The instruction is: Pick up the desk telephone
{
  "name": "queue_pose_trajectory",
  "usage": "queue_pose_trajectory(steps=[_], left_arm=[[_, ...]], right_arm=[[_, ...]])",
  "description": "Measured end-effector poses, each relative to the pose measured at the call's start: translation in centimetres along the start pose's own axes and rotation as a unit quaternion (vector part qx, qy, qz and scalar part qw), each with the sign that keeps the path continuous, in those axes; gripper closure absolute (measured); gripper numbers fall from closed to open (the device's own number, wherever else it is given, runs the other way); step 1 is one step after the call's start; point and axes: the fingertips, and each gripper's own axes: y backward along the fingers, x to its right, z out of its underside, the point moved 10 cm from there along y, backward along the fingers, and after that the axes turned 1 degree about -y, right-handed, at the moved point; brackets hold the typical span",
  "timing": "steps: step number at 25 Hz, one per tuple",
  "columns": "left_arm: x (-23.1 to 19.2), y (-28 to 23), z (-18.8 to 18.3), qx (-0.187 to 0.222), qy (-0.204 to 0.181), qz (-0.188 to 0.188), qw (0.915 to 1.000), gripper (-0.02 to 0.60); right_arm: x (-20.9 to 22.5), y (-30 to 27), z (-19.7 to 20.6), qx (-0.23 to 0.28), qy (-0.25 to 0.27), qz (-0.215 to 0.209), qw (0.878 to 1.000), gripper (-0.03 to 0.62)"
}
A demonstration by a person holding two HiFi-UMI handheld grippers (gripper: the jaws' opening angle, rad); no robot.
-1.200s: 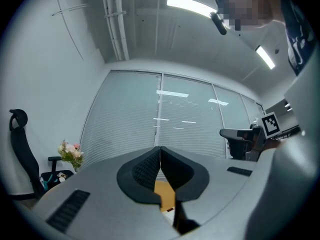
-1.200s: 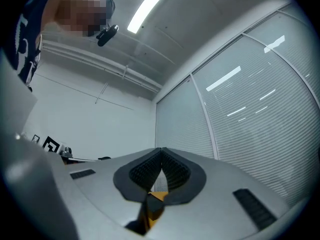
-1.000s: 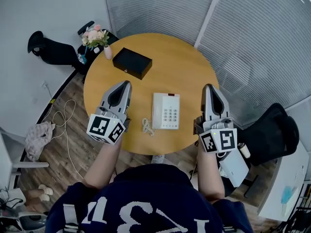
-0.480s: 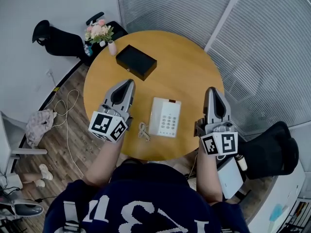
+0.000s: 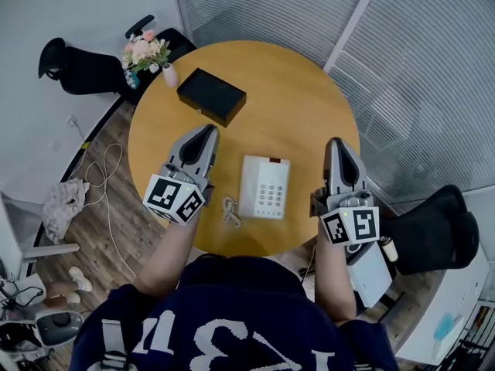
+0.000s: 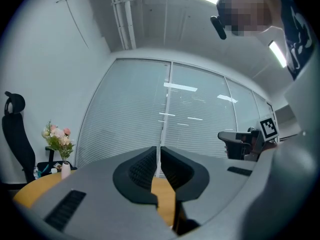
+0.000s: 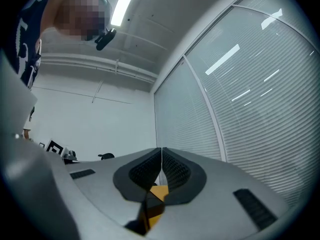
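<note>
A white desk telephone (image 5: 263, 187) with a keypad lies near the front edge of the round wooden table (image 5: 294, 99), its coiled cord (image 5: 230, 211) trailing at its left. My left gripper (image 5: 209, 132) hovers left of the phone, shut and empty, its tips (image 6: 159, 151) meeting against the window blinds. To the right of the phone my right gripper (image 5: 335, 144) is likewise shut with nothing between its tips (image 7: 161, 151). Neither touches the phone. Both gripper views point above the table, so the phone is hidden there.
A black box (image 5: 211, 96) sits on the table's far left. A vase of flowers (image 5: 147, 52) stands beyond it, by a black chair (image 5: 73, 68). Another black chair (image 5: 433, 230) stands right of the table. Blinds cover the glass wall (image 5: 418, 76). Cables and cloth lie on the floor at left.
Both grippers have crept forward over the table on either side of the phone and sunk slightly. They stay shut. The phone has not moved.
</note>
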Motion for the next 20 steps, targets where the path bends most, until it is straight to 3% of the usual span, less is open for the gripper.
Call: queue_pose_trajectory(steps=[6,10,12,14,20], left_arm=[[-0.8,-1.3,2.7,-0.023,0.016,0.006,0.9996,0.565],[-0.6,-1.5,4.5,-0.017,0.037,0.025,0.9989,0.565],[-0.7,-1.6,5.9,-0.037,0.047,0.030,0.9978,0.558],[-0.8,-1.8,7.7,-0.066,0.059,0.033,0.9955,0.476],[-1.3,-1.4,13.0,-0.158,0.080,0.034,0.9837,0.391]], right_arm=[[0.6,-1.0,2.9,-0.047,-0.012,-0.006,0.999,0.565],[1.0,-0.8,6.0,-0.090,-0.035,-0.005,0.995,0.565],[1.2,-0.7,7.6,-0.111,-0.043,-0.003,0.993,0.565],[1.4,-0.6,9.2,-0.135,-0.051,0.001,0.990,0.565],[2.7,0.0,13.8,-0.192,-0.083,0.009,0.978,0.558]])
